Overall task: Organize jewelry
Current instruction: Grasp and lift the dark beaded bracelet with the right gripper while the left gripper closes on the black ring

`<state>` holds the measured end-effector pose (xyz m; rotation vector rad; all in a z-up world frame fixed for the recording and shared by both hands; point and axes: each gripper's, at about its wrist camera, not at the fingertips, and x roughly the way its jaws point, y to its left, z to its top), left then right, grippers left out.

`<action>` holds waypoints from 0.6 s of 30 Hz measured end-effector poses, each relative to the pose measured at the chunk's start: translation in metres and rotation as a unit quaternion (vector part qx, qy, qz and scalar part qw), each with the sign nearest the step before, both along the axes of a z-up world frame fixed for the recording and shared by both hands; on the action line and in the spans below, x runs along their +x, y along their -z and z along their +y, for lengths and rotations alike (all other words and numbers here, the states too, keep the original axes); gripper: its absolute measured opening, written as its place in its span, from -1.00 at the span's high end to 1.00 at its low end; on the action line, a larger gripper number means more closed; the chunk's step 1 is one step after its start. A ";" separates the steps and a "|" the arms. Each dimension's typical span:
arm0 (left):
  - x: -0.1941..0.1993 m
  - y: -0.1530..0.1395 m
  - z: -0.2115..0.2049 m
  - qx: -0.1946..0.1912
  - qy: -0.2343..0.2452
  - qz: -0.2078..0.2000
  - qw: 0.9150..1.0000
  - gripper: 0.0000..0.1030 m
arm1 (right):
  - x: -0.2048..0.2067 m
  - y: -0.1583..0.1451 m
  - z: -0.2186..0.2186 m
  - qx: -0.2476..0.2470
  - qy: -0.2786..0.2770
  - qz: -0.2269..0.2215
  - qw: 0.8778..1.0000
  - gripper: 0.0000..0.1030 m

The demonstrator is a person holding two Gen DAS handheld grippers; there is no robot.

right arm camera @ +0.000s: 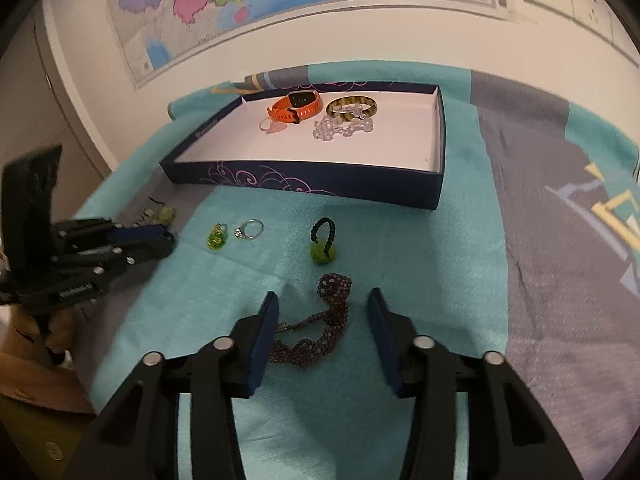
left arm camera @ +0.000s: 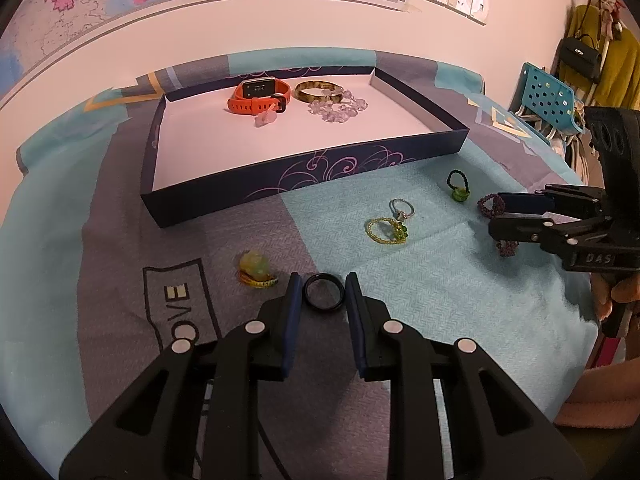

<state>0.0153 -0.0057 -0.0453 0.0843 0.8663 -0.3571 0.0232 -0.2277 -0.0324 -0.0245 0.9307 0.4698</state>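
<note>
- Left gripper [left arm camera: 323, 292] open around thin black ring [left arm camera: 323, 291]; may skid off cloth.
- Right gripper [right arm camera: 323, 312] open over limp purple beaded bracelet [right arm camera: 320, 320]; partial pinch risks dangling, dropping.

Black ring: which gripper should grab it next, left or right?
Left, probably. The left gripper is open with the black ring already between its fingers on the cloth. The right gripper is open over the purple beaded bracelet, further from the ring.
</note>
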 end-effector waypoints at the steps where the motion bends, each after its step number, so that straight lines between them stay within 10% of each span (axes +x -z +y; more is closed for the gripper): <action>1: 0.000 0.000 0.001 -0.002 0.000 0.000 1.000 0.56 | 0.001 0.001 0.000 -0.006 0.002 -0.001 1.000 0.62; 18: -0.002 -0.020 0.006 -0.031 0.007 -0.022 0.999 0.56 | 0.005 -0.031 -0.014 0.076 -0.003 -0.010 0.997 0.92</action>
